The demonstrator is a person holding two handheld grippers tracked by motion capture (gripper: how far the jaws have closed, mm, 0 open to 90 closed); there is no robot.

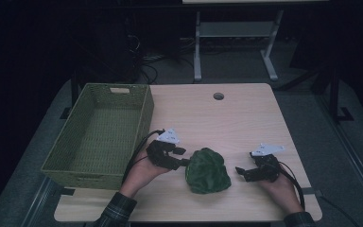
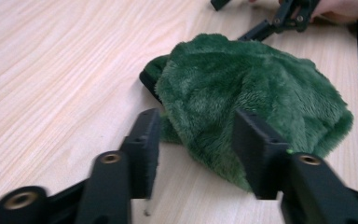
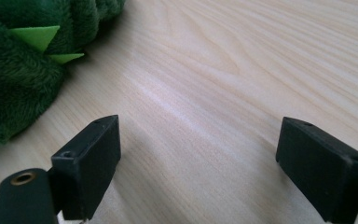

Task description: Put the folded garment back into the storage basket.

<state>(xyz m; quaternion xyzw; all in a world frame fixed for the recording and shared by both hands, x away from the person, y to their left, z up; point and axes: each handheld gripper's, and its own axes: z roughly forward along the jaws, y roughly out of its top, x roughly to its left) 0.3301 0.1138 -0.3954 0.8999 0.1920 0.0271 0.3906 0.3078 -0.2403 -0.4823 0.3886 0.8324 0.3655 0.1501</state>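
A dark green plush thing (image 1: 208, 170) lies crumpled on the wooden table (image 1: 246, 118) near its front edge. My left gripper (image 1: 182, 158) is at the plush's left side, jaws open; in the left gripper view (image 2: 198, 149) the fuzzy fabric (image 2: 251, 93) lies just beyond and partly between the parted jaws, with no pad pressing on it. My right gripper (image 1: 240, 171) rests to the right of the plush, a little apart from it. Its jaws (image 3: 198, 158) stand wide open over bare wood. The plush (image 3: 14, 79) shows light green felt spikes there.
A green woven basket (image 1: 144, 118) stands empty on the table's left side, close to the left hand. A round cable hole (image 1: 218, 96) sits near the far edge. Beyond the table are the legs of another desk (image 1: 197, 47) and cables on the floor.
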